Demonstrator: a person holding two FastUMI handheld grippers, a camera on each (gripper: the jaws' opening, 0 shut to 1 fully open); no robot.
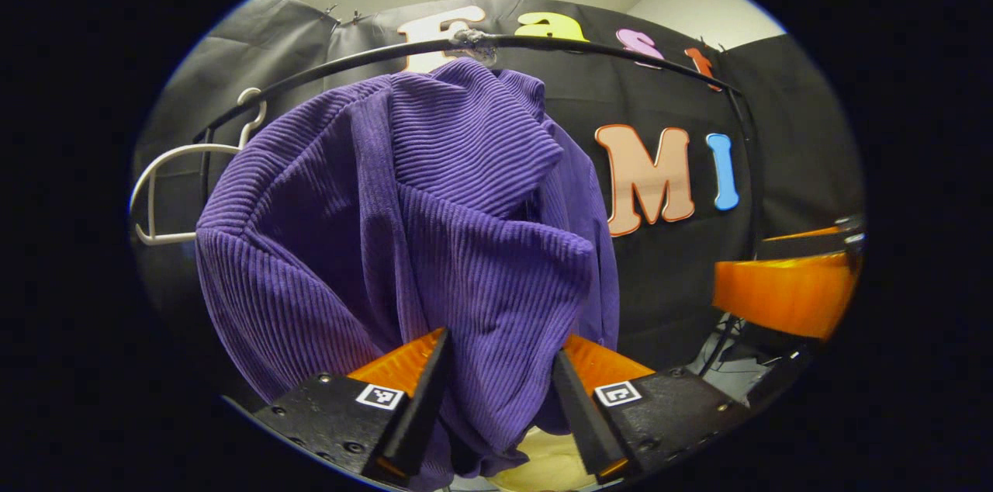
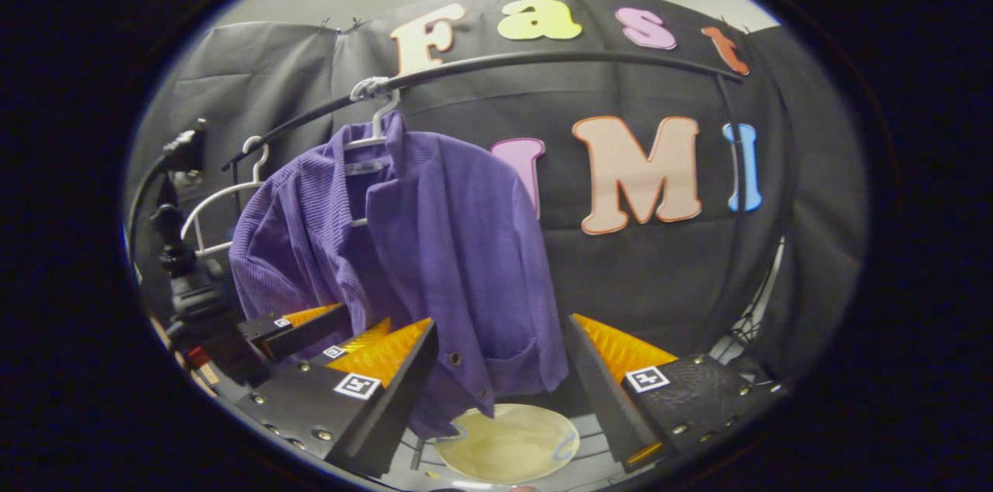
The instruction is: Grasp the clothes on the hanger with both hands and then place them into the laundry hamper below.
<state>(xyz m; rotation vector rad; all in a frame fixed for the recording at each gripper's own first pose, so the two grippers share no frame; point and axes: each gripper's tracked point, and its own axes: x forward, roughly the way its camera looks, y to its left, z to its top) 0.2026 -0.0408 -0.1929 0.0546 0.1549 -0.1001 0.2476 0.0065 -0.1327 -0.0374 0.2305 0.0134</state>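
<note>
The purple jacket (image 2: 419, 244) hangs on its hanger (image 2: 371, 131) in the frame's centre, above the hamper (image 2: 508, 441). It looks soft and limp; take the shoulders. Both grippers' fingers stand apart: left gripper (image 1: 500, 368), right gripper (image 2: 500, 352).

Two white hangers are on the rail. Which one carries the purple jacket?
The hanger nearer the middle of the rail holds the purple jacket. The other hanger, farther left in the right gripper view, hangs bare.
</note>
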